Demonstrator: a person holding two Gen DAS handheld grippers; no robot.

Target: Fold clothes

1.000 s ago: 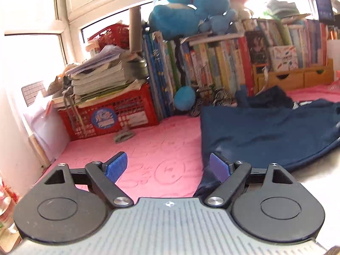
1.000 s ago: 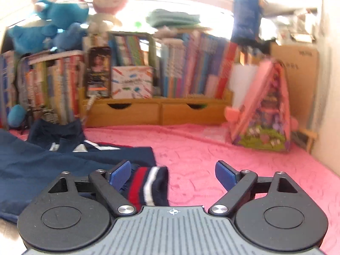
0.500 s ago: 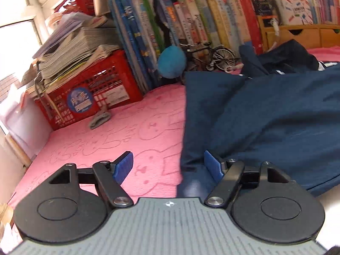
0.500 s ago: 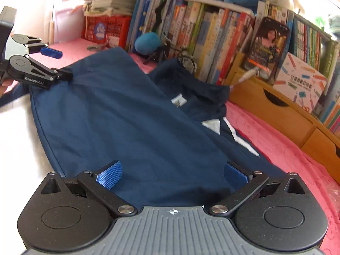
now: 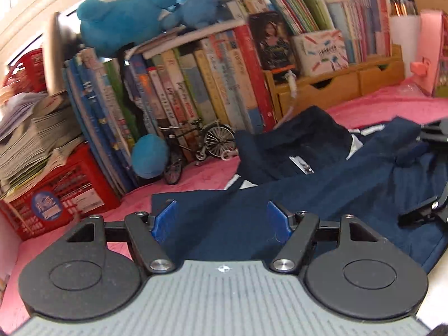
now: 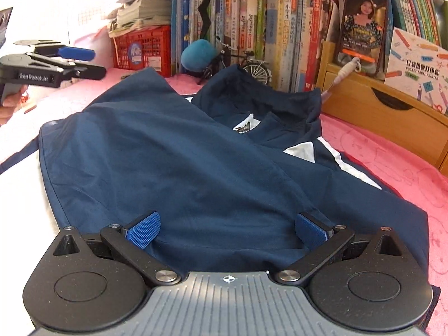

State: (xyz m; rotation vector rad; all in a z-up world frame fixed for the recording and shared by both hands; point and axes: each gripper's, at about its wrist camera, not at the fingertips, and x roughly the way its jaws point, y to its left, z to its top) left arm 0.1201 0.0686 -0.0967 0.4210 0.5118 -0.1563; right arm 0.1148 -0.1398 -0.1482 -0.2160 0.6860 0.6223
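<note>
A navy jacket (image 6: 173,151) with white stripes and a label at the collar lies spread and rumpled on the pink mat (image 6: 392,156). My left gripper (image 5: 221,221) hangs over the jacket's (image 5: 322,193) near left corner. Its jaws are closing, with navy cloth between the blue pads (image 5: 165,219) but not pinched. My right gripper (image 6: 227,231) is open wide, low over the jacket's near hem, with cloth bulging between its pads (image 6: 310,231). Each gripper shows in the other's view: the left gripper (image 6: 89,61) at far left, the right gripper (image 5: 411,176) at the right edge.
A row of upright books (image 5: 196,84) lines the back, with a blue plush toy (image 5: 134,19) on top. A red crate (image 5: 56,190) with stacked papers stands at left. A toy bicycle (image 5: 201,145), a blue ball (image 5: 149,155), wooden drawers (image 6: 378,112) and a phone (image 6: 361,25) sit behind the jacket.
My left gripper has swung right, from the bare pink mat onto the jacket's corner, and its jaws have narrowed. My right gripper turned left and down, from the striped cuff to the jacket's body.
</note>
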